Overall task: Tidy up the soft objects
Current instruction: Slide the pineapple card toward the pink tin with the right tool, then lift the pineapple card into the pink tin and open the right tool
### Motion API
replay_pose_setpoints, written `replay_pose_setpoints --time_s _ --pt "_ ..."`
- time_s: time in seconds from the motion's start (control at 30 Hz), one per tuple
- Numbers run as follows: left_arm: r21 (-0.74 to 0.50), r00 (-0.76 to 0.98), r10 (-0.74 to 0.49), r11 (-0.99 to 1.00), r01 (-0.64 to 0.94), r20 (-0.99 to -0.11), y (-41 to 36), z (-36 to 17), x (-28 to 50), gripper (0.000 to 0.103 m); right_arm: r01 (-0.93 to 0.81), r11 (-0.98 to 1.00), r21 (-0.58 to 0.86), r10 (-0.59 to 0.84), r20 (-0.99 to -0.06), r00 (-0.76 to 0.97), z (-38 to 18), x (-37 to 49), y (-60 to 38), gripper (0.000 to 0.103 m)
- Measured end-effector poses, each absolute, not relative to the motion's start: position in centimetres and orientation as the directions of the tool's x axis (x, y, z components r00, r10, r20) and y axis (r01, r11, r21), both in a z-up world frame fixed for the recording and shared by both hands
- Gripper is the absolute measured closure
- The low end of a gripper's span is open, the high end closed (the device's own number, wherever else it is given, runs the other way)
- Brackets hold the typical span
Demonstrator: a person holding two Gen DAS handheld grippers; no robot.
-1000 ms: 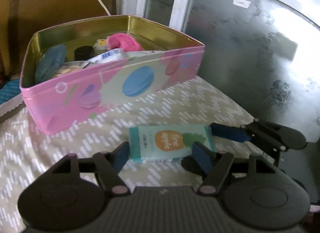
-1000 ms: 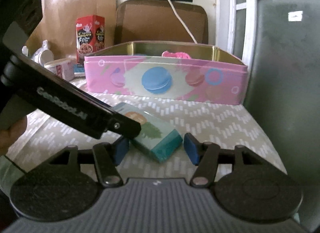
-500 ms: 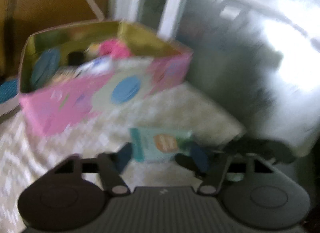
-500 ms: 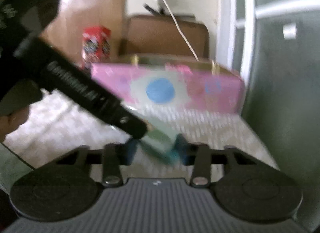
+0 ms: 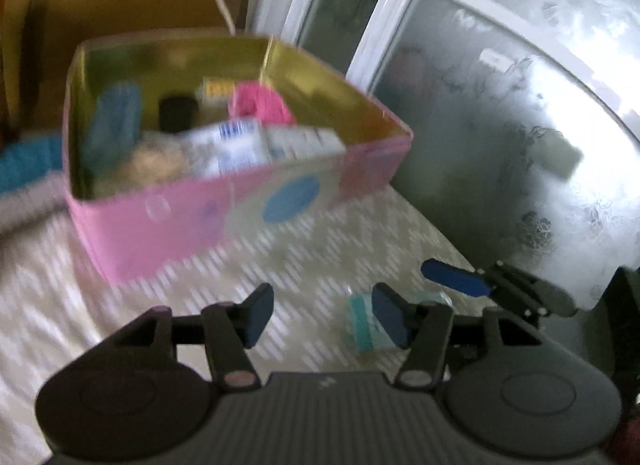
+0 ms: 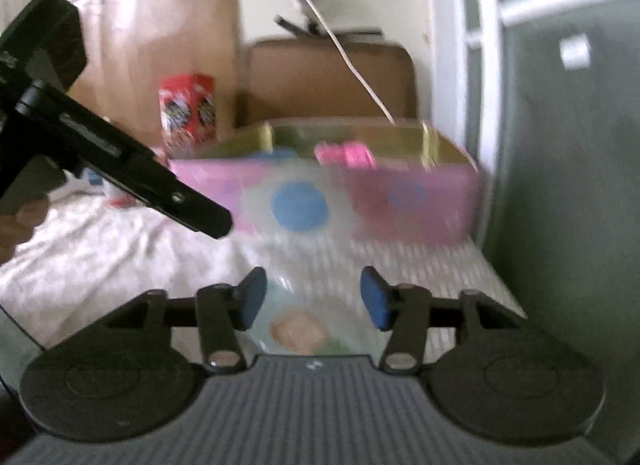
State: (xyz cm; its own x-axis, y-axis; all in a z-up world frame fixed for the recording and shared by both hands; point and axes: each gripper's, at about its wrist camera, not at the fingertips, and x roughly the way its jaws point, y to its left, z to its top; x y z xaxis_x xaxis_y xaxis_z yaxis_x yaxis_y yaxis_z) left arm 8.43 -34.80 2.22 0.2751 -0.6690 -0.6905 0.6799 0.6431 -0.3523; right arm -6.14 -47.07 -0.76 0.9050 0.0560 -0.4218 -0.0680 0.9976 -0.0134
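A teal soft packet (image 6: 298, 329) with an orange round print lies on the patterned cloth. It sits low between the fingers of my right gripper (image 6: 313, 301), whose jaws are opening; the blur hides whether the pads touch it. In the left wrist view the packet (image 5: 362, 325) lies partly behind the right finger (image 5: 390, 319) of my left gripper (image 5: 324, 317). The left jaws are opening too, with only cloth between them. The right gripper's blue finger (image 5: 452, 281) reaches in beside the packet. Behind stands the pink tin (image 5: 180, 233), holding a pink fluffy thing (image 5: 260, 103) and several packets.
The tin (image 6: 420, 201) fills the back of the cloth (image 6: 100, 257). A frosted window (image 5: 500, 125) borders the right side. A red carton (image 6: 188, 113) and brown cardboard (image 6: 328, 77) stand behind the tin. The left gripper's body (image 6: 140, 177) crosses the right wrist view's upper left.
Both grippers closed in on the packet, then spread again. My left gripper rose and shifted left, so the packet moved from between its fingers to behind its right finger.
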Motion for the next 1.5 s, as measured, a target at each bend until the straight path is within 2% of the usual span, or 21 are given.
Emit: replay_pose_setpoints --time_s 0.07,0.13,0.2,0.23,0.37,0.4,0.43,0.5,0.53,0.6,0.7,0.77,0.83,0.87,0.93,1.03,1.3,1.5 --pt "-0.391 0.237 -0.685 0.627 0.674 -0.689 -35.1 1.7 8.4 0.042 -0.064 0.997 0.031 0.071 -0.434 0.898 -1.1 -6.4 -47.1 0.04" --pt "-0.4 0.219 -0.69 0.615 0.679 -0.69 -35.6 1.4 8.2 0.036 -0.083 0.995 0.055 0.099 -0.419 0.902 -1.3 -7.0 -46.4 0.03" --pt "-0.395 0.191 -0.694 0.589 0.705 -0.694 -36.2 1.3 7.7 0.034 -0.083 0.997 -0.004 0.074 -0.407 0.911 -1.6 -7.9 -45.3 0.026" --pt "-0.392 0.178 -0.692 0.58 0.714 -0.7 -36.6 1.0 7.4 0.034 -0.087 0.995 -0.047 0.061 -0.4 0.914 -1.8 -8.3 -44.9 0.02" --pt "-0.419 0.101 -0.69 0.542 0.729 -0.717 -37.9 0.5 6.2 0.033 -0.115 0.97 -0.212 0.013 -0.431 0.902 -2.3 -8.5 -45.6 0.018" --pt "-0.428 0.09 -0.689 0.541 0.724 -0.719 -38.0 0.3 5.9 0.031 -0.134 0.963 -0.235 0.014 -0.45 0.893 -2.3 -8.2 -46.3 0.019" --pt "-0.433 0.087 -0.688 0.544 0.718 -0.72 -38.1 0.2 5.6 0.03 -0.166 0.958 -0.235 0.036 -0.472 0.881 -2.4 -7.9 -47.1 0.025" --pt "-0.435 0.091 -0.687 0.552 0.711 -0.721 -38.1 0.0 5.1 0.026 -0.235 0.964 -0.126 0.139 -0.514 0.847 -2.0 -7.2 -49.0 0.031" --pt "-0.442 0.092 -0.688 0.557 0.704 -0.72 -37.9 -0.1 5.0 0.024 -0.238 0.966 -0.096 0.154 -0.528 0.835 -1.8 -6.9 -49.4 0.034" --pt "-0.459 0.103 -0.693 0.572 0.68 -0.713 -37.3 -0.2 5.2 0.02 -0.23 0.965 -0.127 0.126 -0.544 0.83 -1.7 -7.3 -48.3 0.039" --pt "-0.502 0.113 -0.71 0.592 0.631 -0.695 -36.3 -0.4 5.7 0.019 -0.154 0.988 0.004 0.131 -0.54 0.832 -1.8 -8.4 -47.6 0.045" --pt "-0.516 0.131 -0.712 0.61 0.601 -0.689 -35.9 -0.7 6.2 0.028 -0.112 0.987 0.115 0.156 -0.513 0.844 -2.0 -9.1 -47.3 0.049" --pt "-0.51 0.165 -0.701 0.64 0.574 -0.694 -35.4 -0.8 6.7 0.048 -0.072 0.966 0.249 0.187 -0.473 0.861 -2.4 -9.5 -47.3 0.051" --pt "-0.513 0.182 -0.7 0.652 0.558 -0.691 -35.0 -0.8 7.0 0.053 -0.057 0.958 0.283 0.185 -0.452 0.873 -2.7 -9.8 -46.9 0.051" --pt "-0.518 0.204 -0.699 0.665 0.538 -0.686 -34.1 -0.7 7.5 0.068 -0.029 0.963 0.268 0.146 -0.426 0.893 -3.0 -9.7 -45.7 0.052" --pt "-0.545 0.226 -0.728 0.649 0.53 -0.647 -32.8 0.2 8.0 0.079 -0.019 0.956 0.293 0.14 -0.399 0.906 -3.3 -9.9 -44.9 0.053" --pt "-0.551 0.282 -0.776 0.608 0.572 -0.564 -31.4 3.8 8.9 0.08 -0.043 0.962 0.27 0.137 -0.337 0.932 -1.8 -8.6 -43.3 0.055" --pt "-0.51 0.398 -0.796 0.601 0.616 -0.457 -30.2 9.3 12.1 0.079 -0.116 0.988 0.101 0.138 -0.252 0.958 3.2 -3.7 -43.0 0.055"
